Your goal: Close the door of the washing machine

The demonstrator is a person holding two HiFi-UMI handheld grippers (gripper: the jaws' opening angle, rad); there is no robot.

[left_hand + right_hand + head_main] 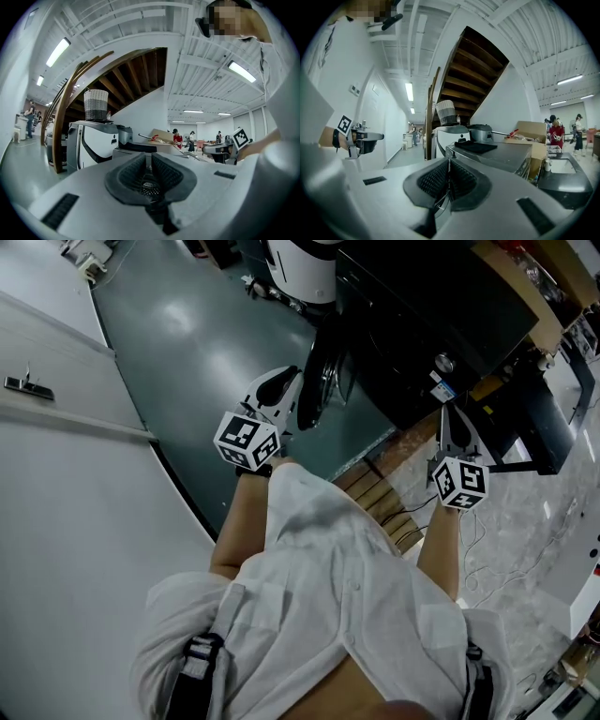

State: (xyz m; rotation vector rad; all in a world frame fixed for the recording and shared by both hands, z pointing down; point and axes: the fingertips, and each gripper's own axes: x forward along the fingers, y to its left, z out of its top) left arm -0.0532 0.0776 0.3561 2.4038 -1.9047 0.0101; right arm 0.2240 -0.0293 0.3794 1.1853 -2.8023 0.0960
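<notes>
Left gripper [281,388], right gripper [451,423]: I am reading both clenched, gripping nothing. Door [326,381]: hanging open off the washing machine [417,320], edge-on, upright.

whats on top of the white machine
A woven basket stands on the white machine. The basket's wall covers whatever is inside it, so its contents cannot be seen.

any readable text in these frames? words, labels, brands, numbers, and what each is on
No text reads legibly in any view.
Sticker on the washing machine: blue and white, print too small to read.
Marker cubes: black-and-white square patterns only, no letters or numbers.
Dark mark on the white machine, left gripper view: too small to read.
</notes>
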